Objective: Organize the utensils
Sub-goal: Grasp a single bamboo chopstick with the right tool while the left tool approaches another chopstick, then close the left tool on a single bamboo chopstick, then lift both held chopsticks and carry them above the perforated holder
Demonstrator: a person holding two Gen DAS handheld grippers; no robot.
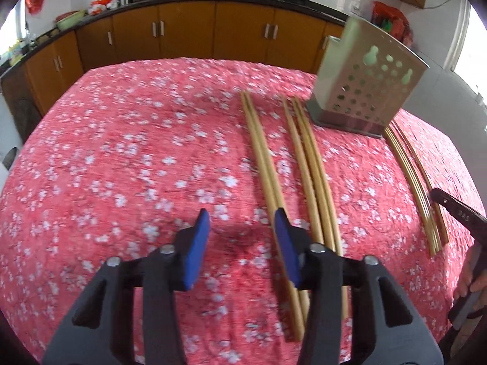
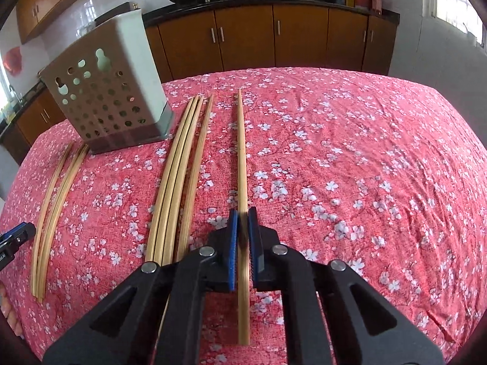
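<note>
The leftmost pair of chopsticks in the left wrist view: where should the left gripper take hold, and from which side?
Grip the leftmost pair of chopsticks on the thicker near half, from above, one jaw on each long side. They lie flat on the tablecloth, lengthwise to the view. The left gripper is open, with its right pad over the pair, so shift it right first.

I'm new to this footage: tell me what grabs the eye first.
The pink floral tablecloth fills both views, with bamboo chopsticks lying in rows. A perforated metal holder stands at the far side, and the right tool is shut on a single chopstick.
</note>
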